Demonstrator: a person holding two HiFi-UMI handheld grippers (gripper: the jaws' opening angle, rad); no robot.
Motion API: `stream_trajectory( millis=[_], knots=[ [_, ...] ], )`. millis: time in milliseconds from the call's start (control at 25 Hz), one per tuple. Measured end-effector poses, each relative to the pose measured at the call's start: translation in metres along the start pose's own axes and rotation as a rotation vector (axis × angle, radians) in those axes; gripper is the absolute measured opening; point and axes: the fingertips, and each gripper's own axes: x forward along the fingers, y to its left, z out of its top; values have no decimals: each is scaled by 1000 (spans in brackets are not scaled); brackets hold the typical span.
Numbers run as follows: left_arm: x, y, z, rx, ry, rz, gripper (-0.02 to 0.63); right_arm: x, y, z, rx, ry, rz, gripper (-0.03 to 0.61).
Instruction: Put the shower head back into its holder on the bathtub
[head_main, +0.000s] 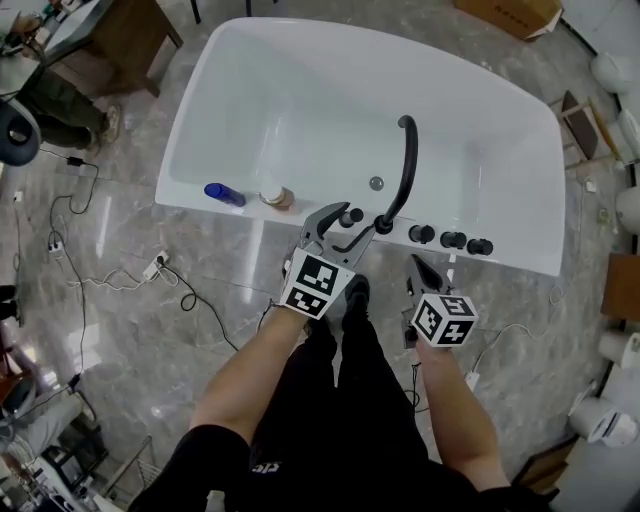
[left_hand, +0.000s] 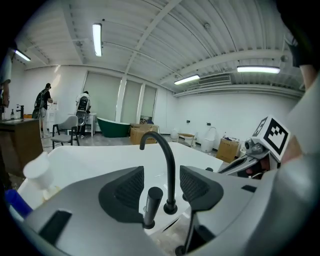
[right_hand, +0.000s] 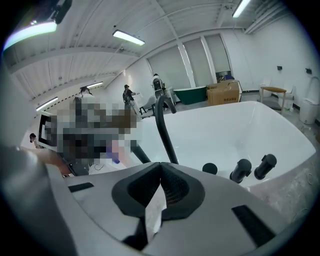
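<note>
Left claw: we hold it with its jaws wide apart, gripping nothing
Shower head: upright in its holder on the bathtub rim, seen through the gap between our left claw's jaws, beyond them, with neither pad touching it
Faucet: black arched spout just right of the shower head, also in line with that gap
Right claw: jaws pressed together, empty
Knobs: three black ones, ahead and to the right of our right claw

Head view: steep down; gripper views low, close; all share bathtub.
</note>
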Motion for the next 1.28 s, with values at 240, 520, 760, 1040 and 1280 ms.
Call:
stream_trajectory(
  millis=[240, 520, 760, 1040, 1280],
  knots=[
    [-60, -17, 62, -11, -57, 46, 175, -52, 35, 48, -63, -67, 36, 15],
    [-109, -45, 102, -21, -84, 143, 141, -106, 48, 90, -134, -139, 119, 15],
    [-127, -73, 132, -47, -93, 254, 124, -141, 33, 126, -197, -190, 197, 15],
    [-133, -112, 176, -113, -156, 380, 106, -197, 13, 171, -297, -276, 313, 15],
    [-134, -149, 211, -109, -193, 437, 94, -243, -12, 200, -310, -351, 398, 14]
  ],
)
